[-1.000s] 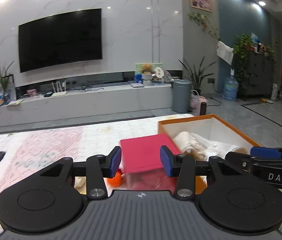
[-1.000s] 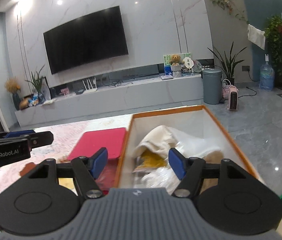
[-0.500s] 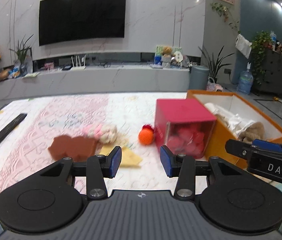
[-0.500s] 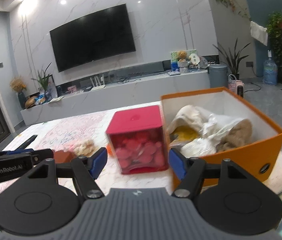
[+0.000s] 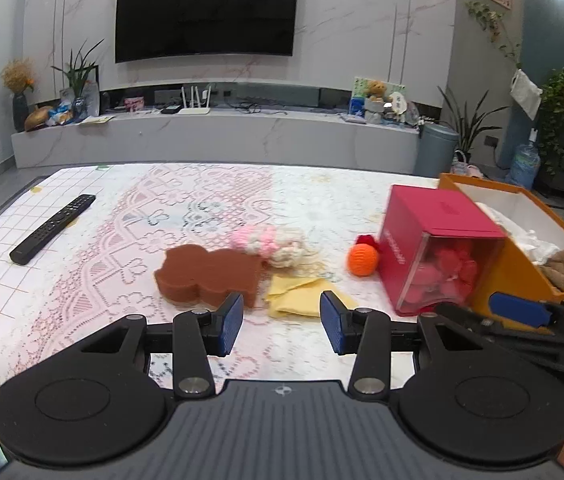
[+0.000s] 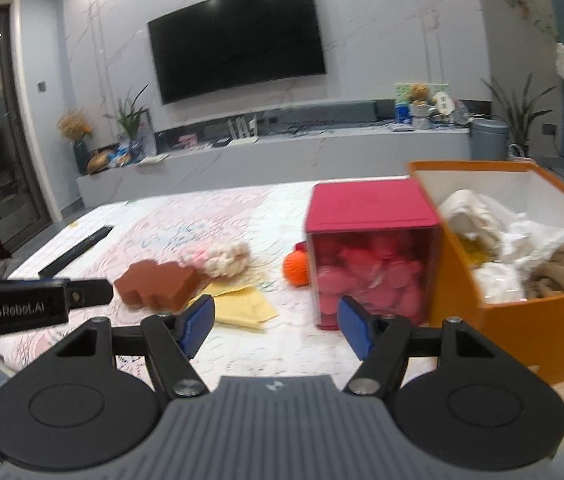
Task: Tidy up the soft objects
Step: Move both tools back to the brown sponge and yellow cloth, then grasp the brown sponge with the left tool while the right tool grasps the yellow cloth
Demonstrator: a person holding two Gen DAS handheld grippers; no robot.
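On the patterned table cover lie a brown foam sponge (image 5: 208, 278) (image 6: 158, 284), a pink and cream knitted toy (image 5: 268, 245) (image 6: 222, 258), a yellow cloth (image 5: 302, 290) (image 6: 238, 306) and an orange knitted ball (image 5: 363, 261) (image 6: 297, 270). An orange box (image 5: 522, 280) (image 6: 538, 328) at the right holds white and tan soft items. My left gripper (image 5: 281, 327) is open and empty, just short of the sponge and cloth. My right gripper (image 6: 276, 326) is open and empty, before the cloth and the red box.
A red box with a clear front (image 5: 434, 254) (image 6: 374, 256), full of pink pieces, stands between the ball and the orange box. A black remote (image 5: 54, 228) (image 6: 78, 256) lies at the table's left. Beyond the table are a TV wall and a low console.
Both grippers have pulled back and to the left from above the boxes. The loose soft items on the table have come into view. Both stay open and empty.
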